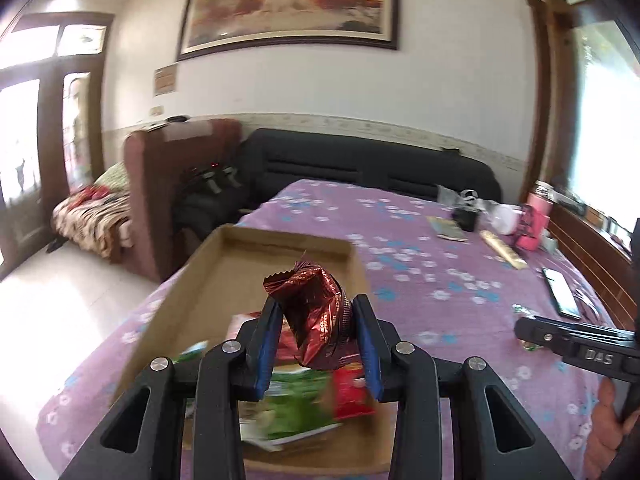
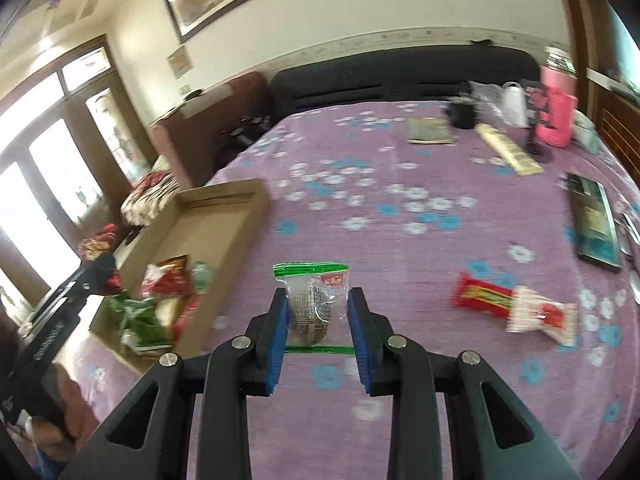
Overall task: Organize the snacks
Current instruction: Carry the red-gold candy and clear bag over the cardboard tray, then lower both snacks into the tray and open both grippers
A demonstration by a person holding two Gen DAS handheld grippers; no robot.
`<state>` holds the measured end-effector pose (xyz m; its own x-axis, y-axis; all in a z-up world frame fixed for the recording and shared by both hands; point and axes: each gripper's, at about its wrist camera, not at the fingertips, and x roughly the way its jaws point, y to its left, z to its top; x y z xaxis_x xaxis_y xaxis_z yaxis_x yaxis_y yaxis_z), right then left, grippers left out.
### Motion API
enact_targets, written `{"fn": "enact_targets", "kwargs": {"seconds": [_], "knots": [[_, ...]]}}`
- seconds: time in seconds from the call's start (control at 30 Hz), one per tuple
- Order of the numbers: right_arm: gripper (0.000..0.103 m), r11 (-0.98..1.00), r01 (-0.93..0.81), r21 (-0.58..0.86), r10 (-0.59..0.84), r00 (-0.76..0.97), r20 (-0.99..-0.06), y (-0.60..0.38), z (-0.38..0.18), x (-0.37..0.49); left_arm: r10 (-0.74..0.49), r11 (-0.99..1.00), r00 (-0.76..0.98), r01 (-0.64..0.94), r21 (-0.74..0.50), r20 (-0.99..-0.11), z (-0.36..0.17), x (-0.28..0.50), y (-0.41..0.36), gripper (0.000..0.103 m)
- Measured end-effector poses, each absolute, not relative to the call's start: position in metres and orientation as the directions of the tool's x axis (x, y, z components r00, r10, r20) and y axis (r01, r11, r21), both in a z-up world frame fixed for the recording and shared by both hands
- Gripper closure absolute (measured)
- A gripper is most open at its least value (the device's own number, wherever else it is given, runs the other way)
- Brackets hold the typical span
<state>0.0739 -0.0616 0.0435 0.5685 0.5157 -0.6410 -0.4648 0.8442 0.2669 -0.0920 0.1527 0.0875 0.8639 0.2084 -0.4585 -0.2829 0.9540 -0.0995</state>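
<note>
Tools [image 1: 318, 312] [image 2: 318, 308]: 2, w/ 1 snack [image 1: 316, 312] [image 2: 316, 304] each.

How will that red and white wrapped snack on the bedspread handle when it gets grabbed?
The red and white snack looks like a thin film wrapper, so probably light and crinkly. It lies flat, so it is unlikely to roll. Its loose white end may flop, and glossy film could slip.
</note>
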Motion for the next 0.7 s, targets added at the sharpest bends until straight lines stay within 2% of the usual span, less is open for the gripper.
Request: {"fn": "enact_targets", "kwargs": {"seconds": [0.3,0.5,0.7], "knots": [[0.074,0.773,-0.574,0.269,0.587,0.487,-0.647,0.015,0.05,0.058,0.262,0.904,0.81,-0.396,-0.16,-0.525,0.059,-0.095,0.215,0.065],[0.074,0.745,-0.616,0.256,0.595,0.442,-0.671,0.064,0.042,0.056,0.197,0.89,0.785,-0.395,-0.229,-0.588,0.041,-0.086,0.237,0.065],[0.074,0.749,-0.611,0.255,0.577,0.414,-0.704,0.088,0.025,0.068,0.135,0.902,0.79,-0.348,-0.256,-0.598,0.038,-0.079,0.238,0.065]]}}
